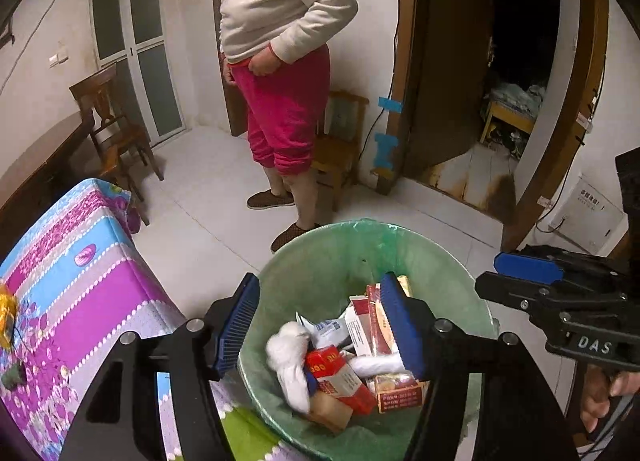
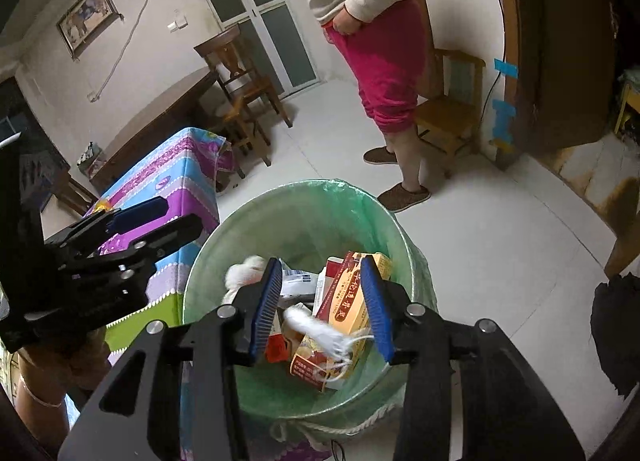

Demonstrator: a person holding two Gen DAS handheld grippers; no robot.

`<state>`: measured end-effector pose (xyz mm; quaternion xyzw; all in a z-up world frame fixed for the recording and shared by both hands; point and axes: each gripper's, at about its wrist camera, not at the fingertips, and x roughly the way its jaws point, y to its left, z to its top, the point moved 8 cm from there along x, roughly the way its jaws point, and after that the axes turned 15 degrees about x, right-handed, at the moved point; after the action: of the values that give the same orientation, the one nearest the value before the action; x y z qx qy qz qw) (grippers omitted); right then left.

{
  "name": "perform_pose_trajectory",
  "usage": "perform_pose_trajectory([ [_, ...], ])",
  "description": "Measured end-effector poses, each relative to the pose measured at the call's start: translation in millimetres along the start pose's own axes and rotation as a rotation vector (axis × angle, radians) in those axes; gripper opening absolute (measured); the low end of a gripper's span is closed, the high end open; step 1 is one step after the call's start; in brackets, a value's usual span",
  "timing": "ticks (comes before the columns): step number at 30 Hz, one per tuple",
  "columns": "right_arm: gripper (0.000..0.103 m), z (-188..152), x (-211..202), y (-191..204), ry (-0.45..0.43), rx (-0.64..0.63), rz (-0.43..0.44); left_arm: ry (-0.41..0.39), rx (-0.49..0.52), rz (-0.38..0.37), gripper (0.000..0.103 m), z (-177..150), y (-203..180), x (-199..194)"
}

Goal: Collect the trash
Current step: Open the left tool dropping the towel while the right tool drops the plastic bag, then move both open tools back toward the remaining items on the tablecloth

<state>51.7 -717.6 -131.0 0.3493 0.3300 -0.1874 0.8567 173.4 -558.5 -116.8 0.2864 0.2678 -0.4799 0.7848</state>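
A bin with a green bag liner (image 1: pixel 360 226) (image 2: pixel 320 183) stands on the floor beside the table. It holds several red and yellow cartons (image 1: pixel 352 381) (image 2: pixel 344 301), a white packet and crumpled white tissue (image 1: pixel 286 353). My left gripper (image 1: pixel 319 279) hangs open over the bin, and the tissue shows blurred below its jaws. My right gripper (image 2: pixel 320 261) is open above the bin too. A blurred white wad (image 2: pixel 316 327) lies loose between its fingers, and neither pad presses on it. Each gripper shows from the side in the other view (image 1: pixel 488 275) (image 2: pixel 182 213).
A table with a purple, blue and pink flowered cloth (image 1: pixel 80 261) (image 2: pixel 180 181) stands left of the bin, with an orange wrapper (image 1: pixel 6 317) on it. A person in a white top and pink trousers (image 1: pixel 280 61) stands behind the bin. Wooden chairs (image 1: pixel 112 129) and an open doorway (image 1: pixel 500 101) lie further back.
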Motion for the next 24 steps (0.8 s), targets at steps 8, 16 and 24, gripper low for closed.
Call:
perform_pose_trajectory([
  [8,0.039,-22.4,-27.5,16.6,-0.083,-0.055,0.051,-0.027,-0.078,0.071,0.07,-51.3,28.3,-42.8],
  [16,0.045,-72.5,-37.9,57.0,-0.084,-0.109,0.16,-0.078,-0.201,0.07,0.074,-110.1,89.4,-127.9],
  [24,0.059,-141.0,-39.0,138.5,-0.036,-0.297,0.259,-0.087,-0.2,0.169,0.078,-197.4,176.9,-222.3],
])
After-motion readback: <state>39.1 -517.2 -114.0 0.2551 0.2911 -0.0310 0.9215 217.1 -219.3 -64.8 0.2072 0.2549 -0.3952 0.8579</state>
